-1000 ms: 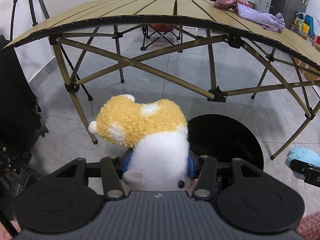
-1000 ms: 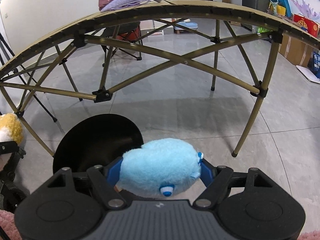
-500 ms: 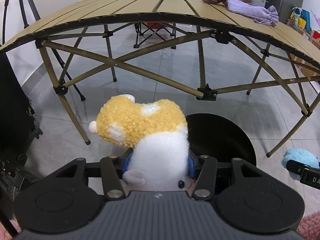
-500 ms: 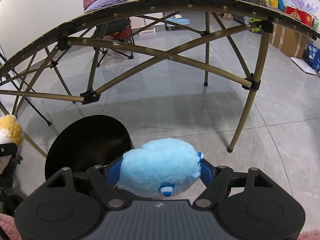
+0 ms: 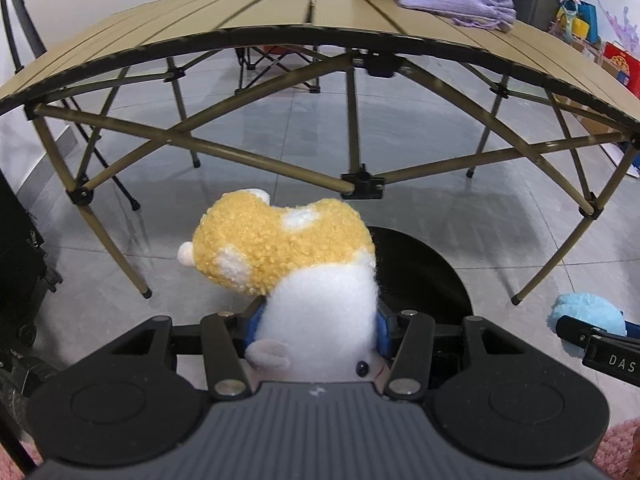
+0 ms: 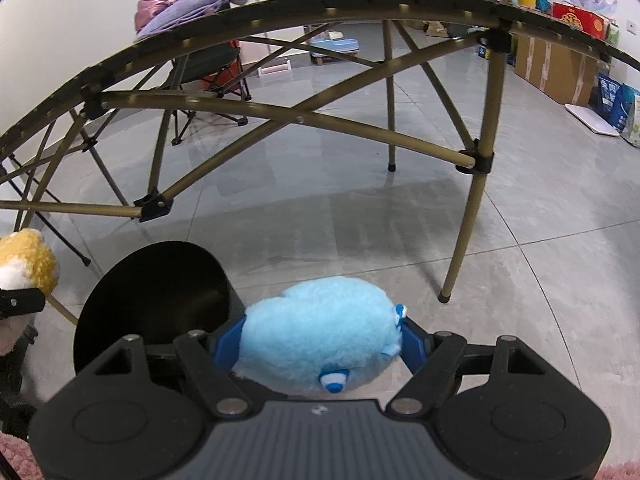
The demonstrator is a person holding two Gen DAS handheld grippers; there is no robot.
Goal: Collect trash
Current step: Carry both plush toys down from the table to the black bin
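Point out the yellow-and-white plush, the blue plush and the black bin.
yellow-and-white plush (image 5: 280,252), left wrist view, on its yellow back.
blue plush (image 6: 320,328), right wrist view, on its furry body.
black bin (image 6: 160,280), right wrist view, on its dark inner wall.

Black bin (image 6: 156,292) on grey floor (image 6: 400,220)

Each hand-held gripper is being shown as a matte black body with a ribbed grey centre panel bearing a small pale logo. On the left gripper (image 5: 316,328), round black discs flank the panel and silver screws pin the angled linkage bars. Blue pads (image 6: 412,346) are lining the right gripper (image 6: 320,344) fingers.
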